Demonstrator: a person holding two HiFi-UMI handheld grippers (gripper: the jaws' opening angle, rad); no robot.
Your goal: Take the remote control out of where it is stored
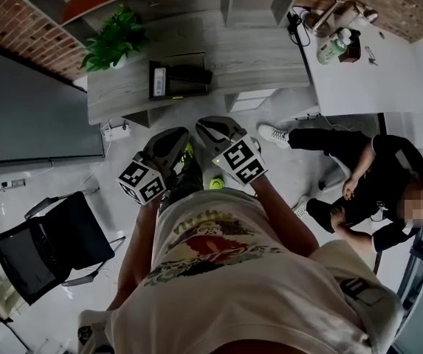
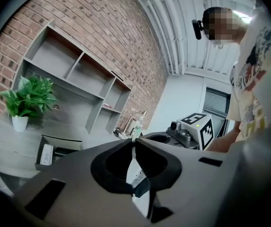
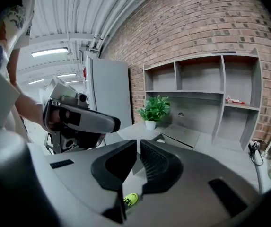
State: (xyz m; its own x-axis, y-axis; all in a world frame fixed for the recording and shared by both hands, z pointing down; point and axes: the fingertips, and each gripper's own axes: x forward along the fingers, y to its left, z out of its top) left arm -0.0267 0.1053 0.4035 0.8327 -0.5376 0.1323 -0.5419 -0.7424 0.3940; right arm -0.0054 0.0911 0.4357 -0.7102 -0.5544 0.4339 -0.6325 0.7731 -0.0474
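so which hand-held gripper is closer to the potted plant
Left. The left hand-held gripper is short of the desk, below and right of the potted plant in the head view; the right hand-held gripper sits further right.

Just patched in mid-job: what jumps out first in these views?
Two shut, empty grippers, the left gripper and right gripper, sit side by side in the head view. Beyond them, on the grey desk, a dark open box holds a white remote control at its left end, next to a potted plant. A person sits at the right.
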